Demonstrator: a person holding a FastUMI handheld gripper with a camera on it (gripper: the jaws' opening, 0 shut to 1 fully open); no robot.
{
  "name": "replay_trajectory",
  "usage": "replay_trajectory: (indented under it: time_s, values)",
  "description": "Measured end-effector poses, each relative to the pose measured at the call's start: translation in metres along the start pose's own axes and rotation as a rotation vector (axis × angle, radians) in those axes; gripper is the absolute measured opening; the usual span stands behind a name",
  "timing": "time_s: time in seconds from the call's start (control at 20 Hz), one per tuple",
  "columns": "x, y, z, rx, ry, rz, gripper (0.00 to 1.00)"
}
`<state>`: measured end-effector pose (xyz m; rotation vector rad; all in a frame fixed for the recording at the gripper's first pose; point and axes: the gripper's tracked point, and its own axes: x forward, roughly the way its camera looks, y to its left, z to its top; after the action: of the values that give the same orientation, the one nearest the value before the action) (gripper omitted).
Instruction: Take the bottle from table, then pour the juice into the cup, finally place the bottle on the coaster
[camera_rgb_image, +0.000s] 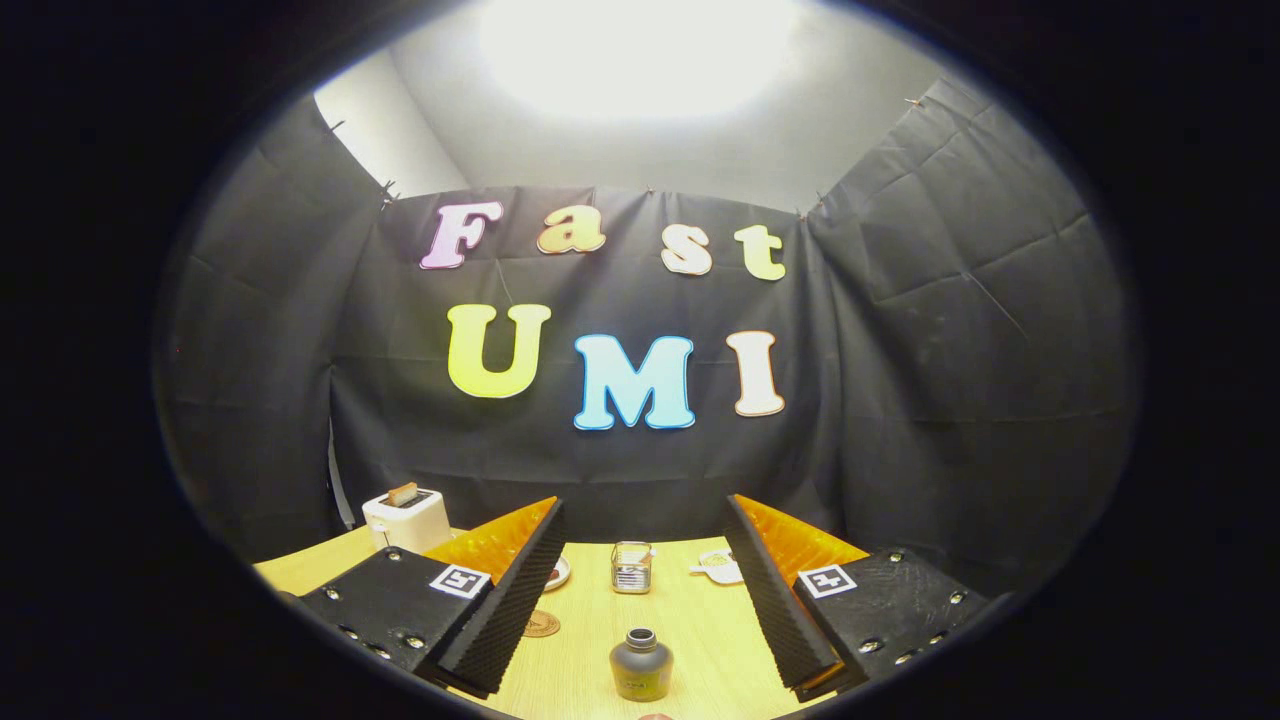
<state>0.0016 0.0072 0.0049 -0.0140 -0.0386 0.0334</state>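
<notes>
While our gripper (640, 590) hangs spread wide and empty, we see the bottle (641, 665) upright on the worktop (700, 620) between its fingers: small, squat, dark grey, uncapped, label unreadable. Farther off stands a clear cup (632, 567).

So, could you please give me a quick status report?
Gripper open, empty. Bottle upright on table, between the fingers, untouched. Cup beyond it; path clear.

Probably a staged kitchen booth: cloth walls (950, 330), toaster (407, 518).
</notes>
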Motion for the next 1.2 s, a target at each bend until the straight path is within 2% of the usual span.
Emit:
replay_trajectory:
  time_s: [0.65,1.2]
  values:
    - [0.0,0.004,-0.007,0.027,-0.039,0.054,0.97]
    - [0.013,0.009,-0.056,0.011,0.005,0.122,0.97]
